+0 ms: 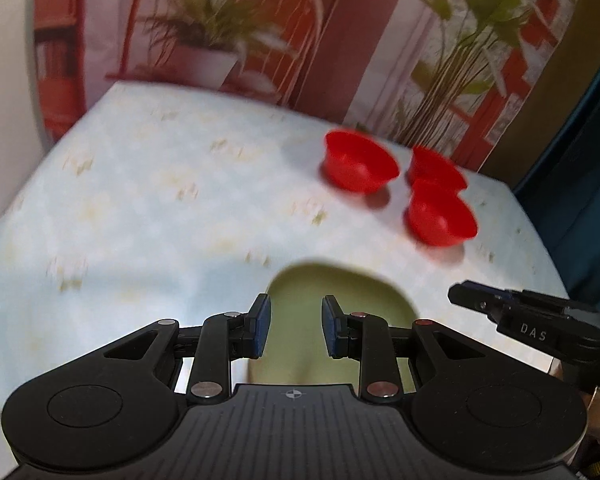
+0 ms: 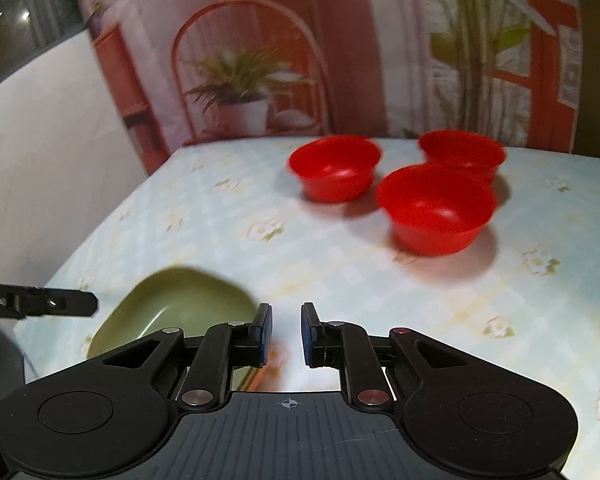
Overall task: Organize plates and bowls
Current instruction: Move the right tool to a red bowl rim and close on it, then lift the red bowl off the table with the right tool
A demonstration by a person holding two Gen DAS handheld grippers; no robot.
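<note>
A green plate (image 1: pixel 340 292) lies on the tablecloth close in front of me. My left gripper (image 1: pixel 294 326) hovers over its near part, jaws a little apart, the plate's surface showing through the gap and nothing pinched. In the right wrist view the green plate (image 2: pixel 172 304) sits to the lower left, and my right gripper (image 2: pixel 287 332) is beside its right rim, jaws slightly apart over bare cloth. Three red bowls (image 2: pixel 334 172) (image 2: pixel 462 152) (image 2: pixel 436 208) stand upright in a cluster at the far right, also seen from the left wrist (image 1: pixel 360 162) (image 1: pixel 440 214).
The table (image 1: pixel 140 200) carries a pale blue flowered cloth; its left and middle hold nothing else. A printed backdrop (image 2: pixel 252 80) of plants and red furniture hangs behind the far edge. The right gripper (image 1: pixel 464 294) shows at right; the left gripper (image 2: pixel 80 302) at left.
</note>
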